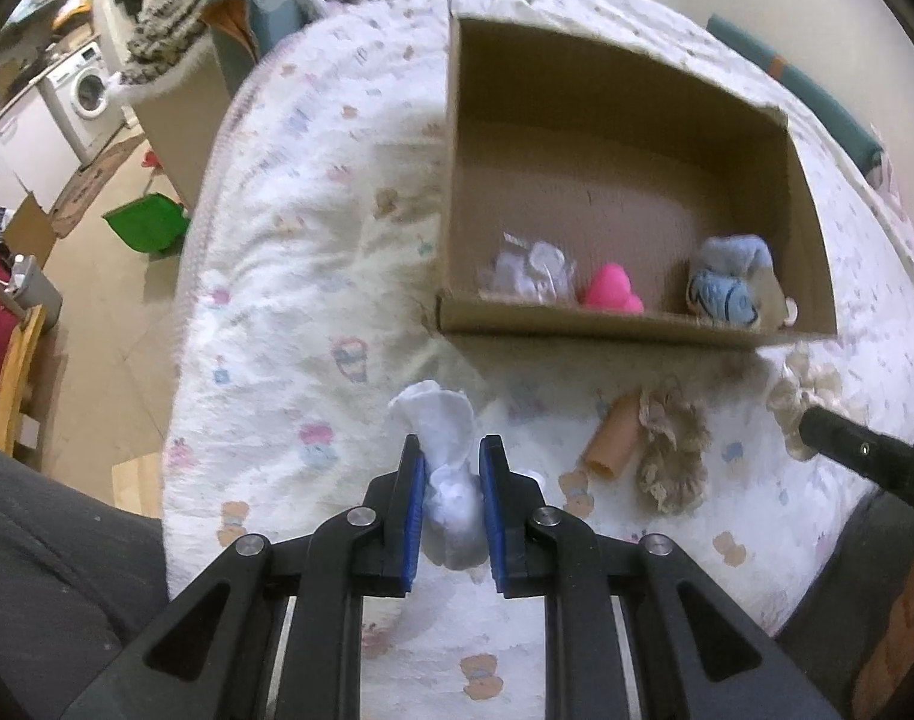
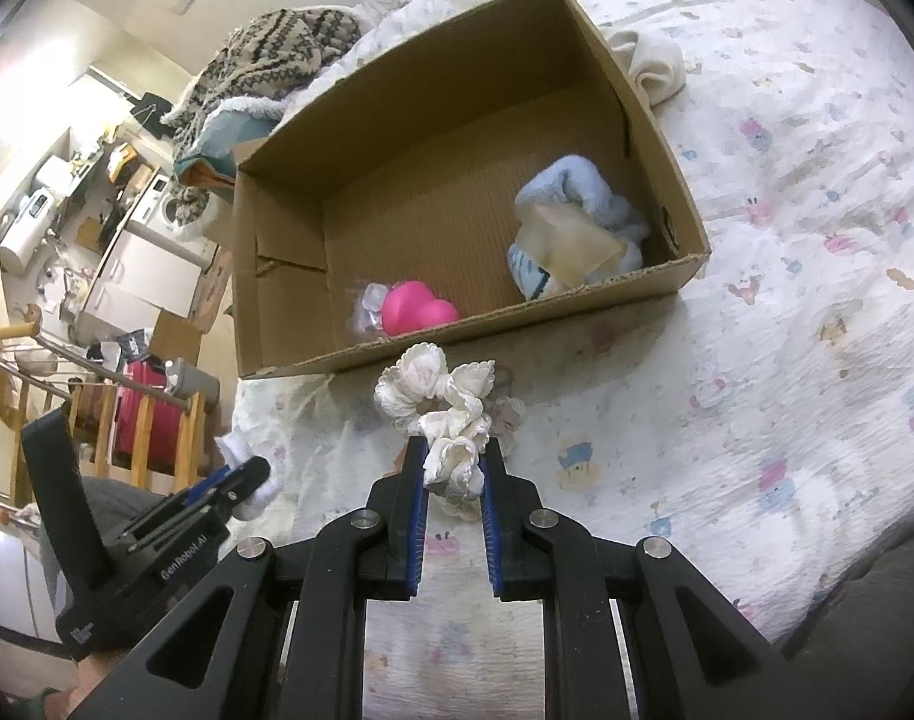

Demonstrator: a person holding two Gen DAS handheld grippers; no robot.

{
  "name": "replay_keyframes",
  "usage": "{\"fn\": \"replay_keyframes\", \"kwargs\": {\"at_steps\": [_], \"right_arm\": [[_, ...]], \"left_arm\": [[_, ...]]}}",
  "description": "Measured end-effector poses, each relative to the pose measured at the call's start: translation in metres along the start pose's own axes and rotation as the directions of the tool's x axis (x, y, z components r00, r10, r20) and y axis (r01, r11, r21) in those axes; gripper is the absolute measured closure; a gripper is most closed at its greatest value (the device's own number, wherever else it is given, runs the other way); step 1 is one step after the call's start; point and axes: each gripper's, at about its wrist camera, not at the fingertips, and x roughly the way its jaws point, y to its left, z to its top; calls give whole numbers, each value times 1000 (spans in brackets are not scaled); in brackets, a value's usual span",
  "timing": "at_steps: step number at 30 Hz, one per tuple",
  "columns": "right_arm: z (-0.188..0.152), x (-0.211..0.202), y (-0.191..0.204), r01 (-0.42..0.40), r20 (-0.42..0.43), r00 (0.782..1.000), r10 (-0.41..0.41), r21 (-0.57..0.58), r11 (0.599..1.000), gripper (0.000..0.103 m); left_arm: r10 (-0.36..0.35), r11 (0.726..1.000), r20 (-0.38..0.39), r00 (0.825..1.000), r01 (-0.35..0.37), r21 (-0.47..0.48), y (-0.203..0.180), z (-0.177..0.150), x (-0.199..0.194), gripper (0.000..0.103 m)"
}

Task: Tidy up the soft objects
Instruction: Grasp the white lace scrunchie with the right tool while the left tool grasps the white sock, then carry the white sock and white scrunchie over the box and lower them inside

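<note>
Patterned bedding (image 2: 787, 312) carries a cardboard box (image 2: 277, 276) holding a pink toy (image 2: 418, 315), a blue plush (image 2: 577, 204) and a blurred white item, possibly plastic wrap (image 1: 532, 270). Left gripper (image 1: 451, 468) is clamped on a white sock (image 1: 442, 426). Right gripper (image 2: 454, 468) is clamped on a cream scrunchie (image 2: 442, 396), near the box's near wall.

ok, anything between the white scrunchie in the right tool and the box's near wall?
Nothing. In the right wrist view the white scrunchie reaches almost to the cardboard box wall; only bare quilt shows between.
</note>
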Motion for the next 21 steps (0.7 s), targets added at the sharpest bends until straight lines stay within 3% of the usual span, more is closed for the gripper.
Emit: {"fn": "replay_keyframes", "kwargs": {"at_steps": [7,10,21], "right_arm": [[4,-22,4,-11,68,998,12,-18,1000,85],[9,-31,5,-21,86,996,23,-20,1000,85],[42,-51,14,-15,171,985,24,-55,998,85]], "left_arm": [[15,999,74,997,-12,-39,11,10,-19,87],[-11,997,71,997,16,-69,16,17,-23,87],[-27,999,193,981,35,-35,13,67,-57,87]]}}
